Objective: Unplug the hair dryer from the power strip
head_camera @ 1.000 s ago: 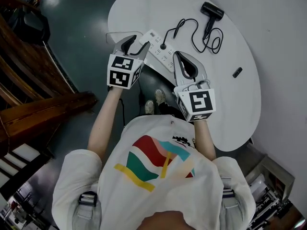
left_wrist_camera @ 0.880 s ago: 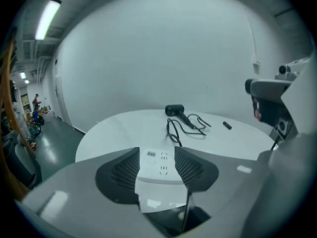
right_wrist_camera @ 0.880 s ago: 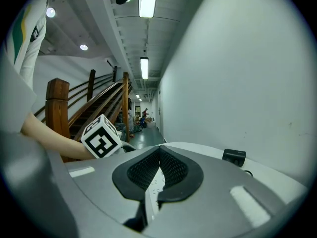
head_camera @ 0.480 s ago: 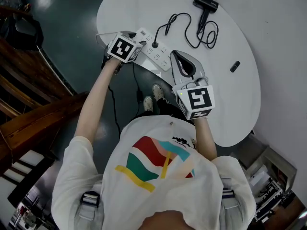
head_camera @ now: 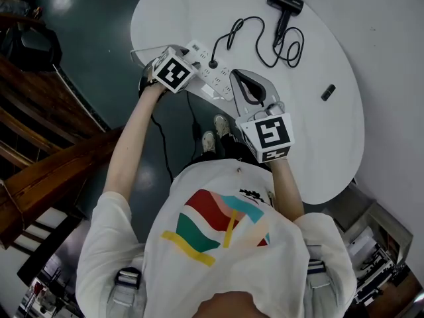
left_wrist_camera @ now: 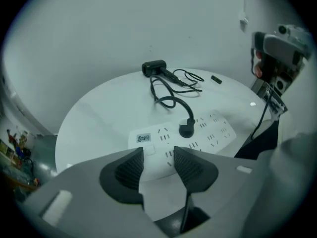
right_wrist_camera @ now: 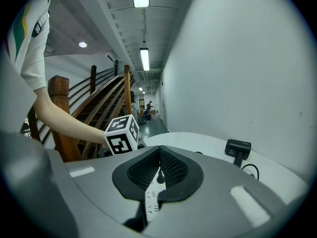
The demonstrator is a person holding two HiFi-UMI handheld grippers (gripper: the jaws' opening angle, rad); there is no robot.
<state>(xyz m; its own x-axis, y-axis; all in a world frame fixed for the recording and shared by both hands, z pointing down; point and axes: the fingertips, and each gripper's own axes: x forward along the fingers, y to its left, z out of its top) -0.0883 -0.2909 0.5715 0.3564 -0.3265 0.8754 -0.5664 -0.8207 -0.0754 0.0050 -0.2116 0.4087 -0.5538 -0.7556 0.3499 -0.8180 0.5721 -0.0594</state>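
Note:
A white power strip (head_camera: 215,78) lies near the front edge of the white oval table (head_camera: 318,138). A black plug (head_camera: 213,63) sits in it, and its cord loops back to the black hair dryer (head_camera: 285,2). My left gripper (head_camera: 187,59) tilts steeply down over the strip's left end. In the left gripper view it (left_wrist_camera: 158,163) is open, with the strip (left_wrist_camera: 208,130) and plug (left_wrist_camera: 186,129) just beyond the pads. My right gripper (head_camera: 233,77) is shut and empty at the strip's right end. In the right gripper view it (right_wrist_camera: 159,163) points at the plug (right_wrist_camera: 160,178).
A small black object (head_camera: 328,92) lies at the table's right side. A wooden staircase (head_camera: 46,158) stands to the left over the dark floor. The table's front edge runs right under both grippers, with the person's shoes (head_camera: 215,134) below it.
My left gripper has rolled and tipped downward, dropping onto the strip's left end, so its marker cube now faces up. The right gripper has sunk a little toward the strip.

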